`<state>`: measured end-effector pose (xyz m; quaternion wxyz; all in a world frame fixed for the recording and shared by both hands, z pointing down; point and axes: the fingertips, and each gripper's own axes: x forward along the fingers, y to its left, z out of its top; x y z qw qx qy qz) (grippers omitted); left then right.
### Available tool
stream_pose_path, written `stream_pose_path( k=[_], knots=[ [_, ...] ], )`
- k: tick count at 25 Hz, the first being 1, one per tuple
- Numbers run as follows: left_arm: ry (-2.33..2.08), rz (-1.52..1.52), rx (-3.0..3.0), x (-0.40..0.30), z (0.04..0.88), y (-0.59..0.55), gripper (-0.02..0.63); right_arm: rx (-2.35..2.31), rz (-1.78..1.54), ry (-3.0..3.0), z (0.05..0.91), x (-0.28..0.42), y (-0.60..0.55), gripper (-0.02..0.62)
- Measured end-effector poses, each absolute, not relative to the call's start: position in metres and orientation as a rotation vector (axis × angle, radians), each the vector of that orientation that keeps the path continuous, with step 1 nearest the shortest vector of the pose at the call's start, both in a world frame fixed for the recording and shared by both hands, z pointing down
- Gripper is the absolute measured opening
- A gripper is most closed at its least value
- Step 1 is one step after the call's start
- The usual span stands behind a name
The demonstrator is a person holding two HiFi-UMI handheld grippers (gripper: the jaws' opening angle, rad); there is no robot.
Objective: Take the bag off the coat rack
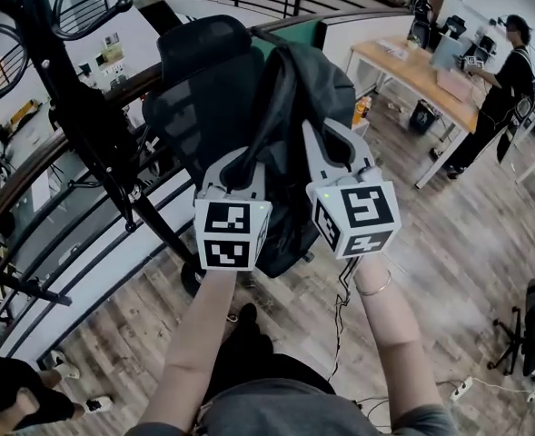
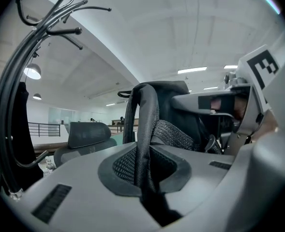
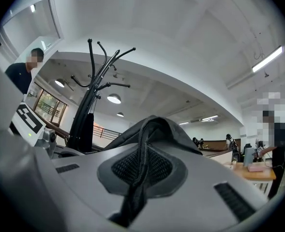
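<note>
Beside coat rack (image 1: 65,80) — bag (image 1: 314,89), apparently unhooked, in left gripper (image 2: 143,170), right gripper (image 3: 137,172).

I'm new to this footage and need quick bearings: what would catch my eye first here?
A dark backpack hangs mid-frame in the head view, gripped near its top by the left claw and the right claw, side by side. Behind it stands a black office chair, and the black coat rack rises at the left, apart from the bag.
</note>
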<state>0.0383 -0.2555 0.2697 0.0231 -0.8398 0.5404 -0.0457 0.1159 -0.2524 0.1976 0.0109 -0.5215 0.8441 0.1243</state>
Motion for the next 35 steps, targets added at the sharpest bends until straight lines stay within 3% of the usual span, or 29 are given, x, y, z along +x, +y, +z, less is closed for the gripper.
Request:
stream_pose_path(
  k=[35],
  knots=[
    [1.589,-0.47,-2.934,0.066,0.5,-0.472,0.052,-1.921,-0.237,2.573,0.431,0.148,-0.481,0.017]
  ],
)
